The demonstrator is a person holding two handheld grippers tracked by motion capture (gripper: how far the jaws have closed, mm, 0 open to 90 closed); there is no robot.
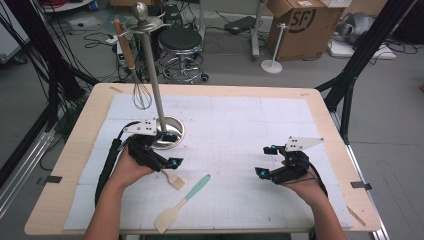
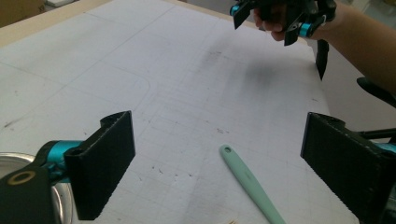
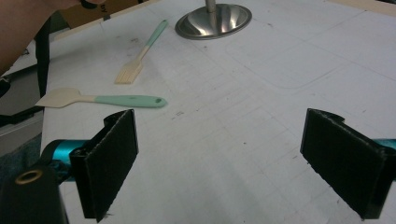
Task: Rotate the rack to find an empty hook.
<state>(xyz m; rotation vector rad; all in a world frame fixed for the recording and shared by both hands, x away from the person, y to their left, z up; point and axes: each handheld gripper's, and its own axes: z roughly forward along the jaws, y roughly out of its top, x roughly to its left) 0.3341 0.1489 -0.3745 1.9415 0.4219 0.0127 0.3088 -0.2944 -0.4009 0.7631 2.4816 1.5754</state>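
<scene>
Spatula (image 1: 182, 202) lies flat on surface: light, stiff, likely slippery; grip mid-handle. Left tongs (image 1: 172, 162) and right tongs (image 1: 265, 161) both released, empty.

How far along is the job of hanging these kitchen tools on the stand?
Done: a whisk hangs on the stand. In hand: nothing; the left hand-held gripper is open over the brush. Left: the brush and spatula lie on the table. The right hand-held gripper is open.

Open mat (image 1: 240, 130) between both tools; stand (image 1: 167, 132) and two spatulas (image 1: 182, 202) crowd the left.
</scene>
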